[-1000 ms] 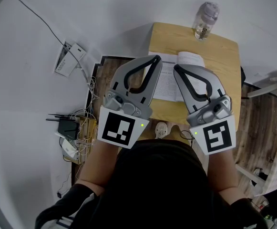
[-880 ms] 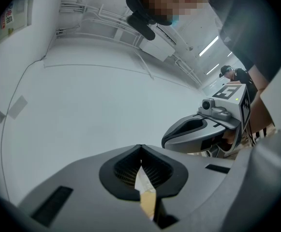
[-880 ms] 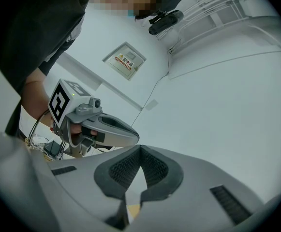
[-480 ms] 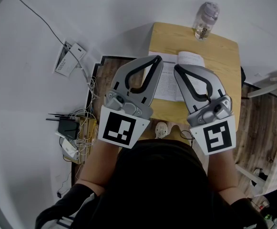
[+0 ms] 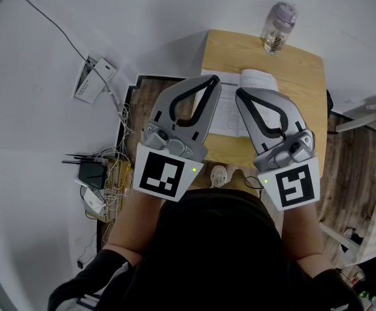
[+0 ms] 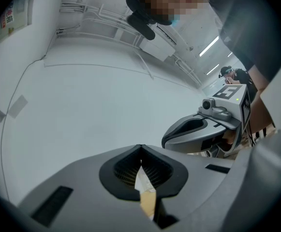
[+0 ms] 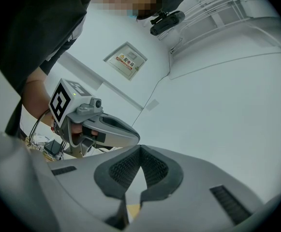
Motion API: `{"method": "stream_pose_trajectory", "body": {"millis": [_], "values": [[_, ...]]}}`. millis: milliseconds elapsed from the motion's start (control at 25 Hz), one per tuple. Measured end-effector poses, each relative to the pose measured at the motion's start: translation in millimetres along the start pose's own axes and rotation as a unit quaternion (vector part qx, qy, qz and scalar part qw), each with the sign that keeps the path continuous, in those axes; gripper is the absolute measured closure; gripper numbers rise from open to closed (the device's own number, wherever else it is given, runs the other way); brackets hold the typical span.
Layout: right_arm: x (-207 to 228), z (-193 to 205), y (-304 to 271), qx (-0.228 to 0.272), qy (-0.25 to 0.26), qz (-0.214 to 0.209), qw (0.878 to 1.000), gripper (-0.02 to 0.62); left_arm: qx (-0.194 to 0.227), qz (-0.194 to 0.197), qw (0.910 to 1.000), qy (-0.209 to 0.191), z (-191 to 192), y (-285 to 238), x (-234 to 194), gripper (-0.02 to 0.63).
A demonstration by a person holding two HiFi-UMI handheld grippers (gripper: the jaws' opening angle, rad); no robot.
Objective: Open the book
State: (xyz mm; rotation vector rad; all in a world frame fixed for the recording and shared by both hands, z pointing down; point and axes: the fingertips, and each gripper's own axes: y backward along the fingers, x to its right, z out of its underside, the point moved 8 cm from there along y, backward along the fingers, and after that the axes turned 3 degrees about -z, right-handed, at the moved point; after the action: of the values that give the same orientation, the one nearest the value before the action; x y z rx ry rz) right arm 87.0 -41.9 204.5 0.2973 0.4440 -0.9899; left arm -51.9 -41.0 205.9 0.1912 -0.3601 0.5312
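An open book (image 5: 259, 80) with white printed pages lies flat on a small wooden table (image 5: 294, 67). I hold both grippers level above the table's near half, over the book and apart from it. The left gripper (image 5: 211, 80) is shut, its tips meeting with nothing between them; the same shows in its own view (image 6: 140, 147). The right gripper (image 5: 239, 94) is shut and empty too (image 7: 140, 147). Each gripper appears in the other's view: the right one (image 6: 201, 134) and the left one (image 7: 104, 129). The grippers hide part of the book's pages.
A clear water bottle (image 5: 279, 26) stands at the table's far edge. A white power strip (image 5: 94, 78), a router (image 5: 90, 171) and tangled cables (image 5: 113, 173) lie at the left by the white wall. Light furniture (image 5: 369, 173) stands at the right.
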Motion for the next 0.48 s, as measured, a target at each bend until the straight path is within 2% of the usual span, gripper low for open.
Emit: {"method": "stream_pose_trajectory", "body": {"millis": [480], "values": [[-2.2,0.5,-2.3,0.001,0.000,-0.004,1.000,0.568,-0.001,-0.001,1.0000,0.003,2.1,0.4,0.0,0.598]]}}
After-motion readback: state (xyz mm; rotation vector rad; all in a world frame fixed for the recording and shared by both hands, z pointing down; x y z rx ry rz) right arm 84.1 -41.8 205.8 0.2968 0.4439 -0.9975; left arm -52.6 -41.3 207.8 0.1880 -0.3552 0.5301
